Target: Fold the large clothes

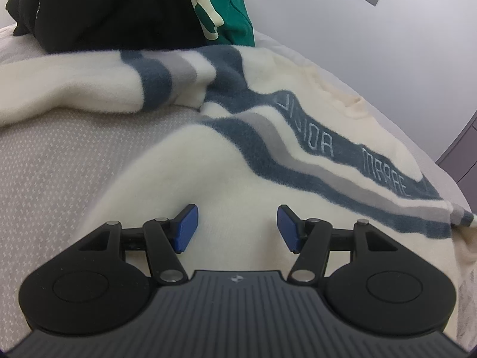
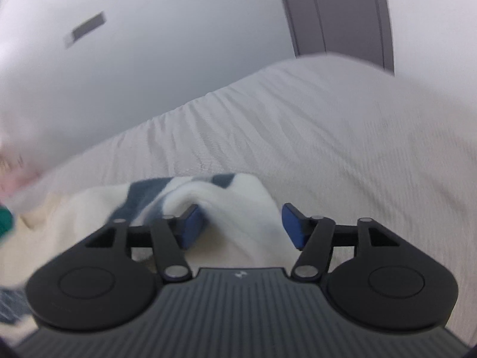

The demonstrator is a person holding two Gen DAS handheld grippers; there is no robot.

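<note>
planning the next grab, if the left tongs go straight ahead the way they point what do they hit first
Most likely the cream sweater: the open left tongs already hang right over its white body, with the blue-grey stripe farther ahead. Depth is unclear, so contact may come almost at once.

Fuzzy knit sweater [image 1: 226,164]: I see cream with blue-and-grey stripes.
Crumpled garment [image 1: 220,6]: green.
Gripper pads [image 1: 186,228]: blue.

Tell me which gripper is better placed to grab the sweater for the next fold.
Right, probably. The right gripper is open with a raised bunch of the cream striped sweater between its fingers. The left gripper is open over flat fabric, with no fold between them.
</note>
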